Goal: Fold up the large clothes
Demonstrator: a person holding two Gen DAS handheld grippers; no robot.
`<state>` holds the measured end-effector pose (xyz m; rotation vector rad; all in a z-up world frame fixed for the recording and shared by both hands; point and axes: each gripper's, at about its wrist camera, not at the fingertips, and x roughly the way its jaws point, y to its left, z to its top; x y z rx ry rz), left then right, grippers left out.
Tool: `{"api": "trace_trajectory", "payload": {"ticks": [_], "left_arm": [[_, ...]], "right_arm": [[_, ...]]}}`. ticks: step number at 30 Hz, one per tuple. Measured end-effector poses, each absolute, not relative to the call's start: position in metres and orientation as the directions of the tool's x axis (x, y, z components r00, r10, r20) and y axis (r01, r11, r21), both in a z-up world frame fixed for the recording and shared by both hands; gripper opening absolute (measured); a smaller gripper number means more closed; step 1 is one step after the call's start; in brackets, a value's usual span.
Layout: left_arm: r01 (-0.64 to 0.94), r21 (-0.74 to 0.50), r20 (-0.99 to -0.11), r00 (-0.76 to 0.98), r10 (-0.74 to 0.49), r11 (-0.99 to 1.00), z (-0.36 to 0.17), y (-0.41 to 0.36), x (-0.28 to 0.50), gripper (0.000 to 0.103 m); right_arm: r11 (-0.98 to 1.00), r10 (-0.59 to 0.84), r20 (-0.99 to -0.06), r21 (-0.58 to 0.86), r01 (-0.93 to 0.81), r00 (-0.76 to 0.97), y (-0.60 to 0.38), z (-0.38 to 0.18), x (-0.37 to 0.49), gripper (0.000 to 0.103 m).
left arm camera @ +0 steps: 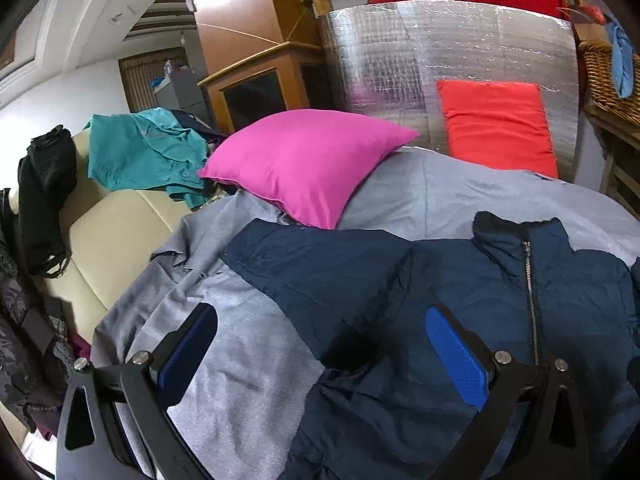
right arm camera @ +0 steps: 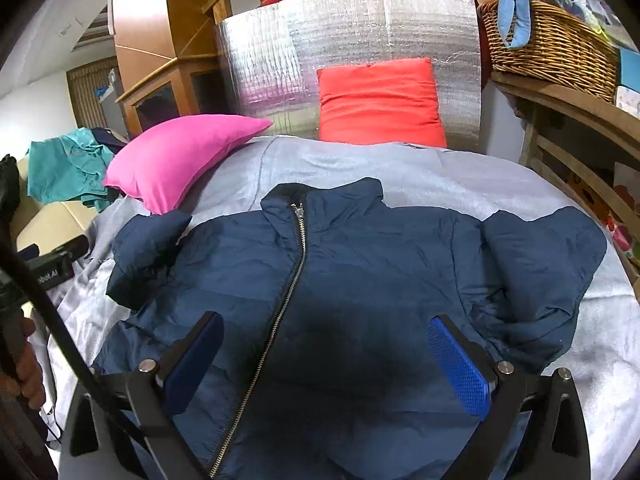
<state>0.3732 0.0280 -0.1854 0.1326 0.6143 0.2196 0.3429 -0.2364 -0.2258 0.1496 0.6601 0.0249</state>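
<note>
A navy blue quilted zip-front jacket (right arm camera: 360,280) is lying front side up on a pale grey bed sheet (right arm camera: 460,176), its stand-up collar pointing toward 12 o'clock in the right wrist view. Its metal zipper (right arm camera: 280,312) is running closed from the collar down toward 7 o'clock. One sleeve is lying bunched at 9 o'clock, just below a bright pink square cushion (right arm camera: 176,160); the other sleeve is folding back on itself at 3 o'clock.

The right gripper (right arm camera: 326,360) is hanging over the lower chest of the jacket. Its jaws are standing wide apart with nothing between them, and the blue textured pads (right arm camera: 460,368) are showing clear. Whether the tips are touching the fabric cannot be told.

The left gripper (left arm camera: 320,356) is hanging over the jacket's edge, where navy fabric is meeting the grey sheet. Its jaws are likewise spread and gripping nothing. In this view the jacket (left arm camera: 420,300) is occupying the area from 3 to 6 o'clock, with the collar at 2 o'clock.

An orange-red rectangular cushion (right arm camera: 380,100) is leaning against a silver foil-faced insulation panel (right arm camera: 320,52) at 12 o'clock. A woven wicker basket (right arm camera: 552,48) is sitting on a wooden shelf at 2 o'clock. A teal crumpled garment (left arm camera: 140,152) is lying on a cream padded seat (left arm camera: 112,224) at 10 o'clock in the left wrist view.
</note>
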Motion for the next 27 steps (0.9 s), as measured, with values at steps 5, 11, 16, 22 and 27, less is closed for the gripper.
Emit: {"api": "trace_trajectory", "payload": {"ticks": [5, 11, 16, 22, 27], "left_arm": [[-0.135, 0.201, -0.558, 0.798, 0.227, 0.97, -0.188, 0.015, 0.372, 0.103], [-0.113, 0.209, -0.558, 0.802, 0.213, 0.971, -0.187, 0.004, 0.371, 0.103], [-0.102, 0.209, -0.557, 0.805, 0.205, 0.972, -0.187, -0.001, 0.37, 0.103], [-0.098, 0.214, -0.552, 0.809, 0.203, 0.972, -0.185, -0.005, 0.369, 0.103], [-0.099, 0.215, -0.555, 0.806, 0.205, 0.972, -0.186, -0.005, 0.37, 0.103]], "right_arm": [[0.988, 0.064, -0.605, 0.153, 0.037, 0.793, -0.243, -0.224, 0.34, 0.103], [0.985, 0.055, -0.601, 0.162, 0.053, 0.797, -0.25, -0.221, 0.337, 0.103], [0.984, 0.052, -0.6, 0.168, 0.063, 0.798, -0.256, -0.22, 0.336, 0.103], [0.982, 0.044, -0.6, 0.171, 0.075, 0.799, -0.26, -0.219, 0.335, 0.103], [0.982, 0.041, -0.6, 0.173, 0.08, 0.799, -0.261, -0.219, 0.335, 0.103]]}}
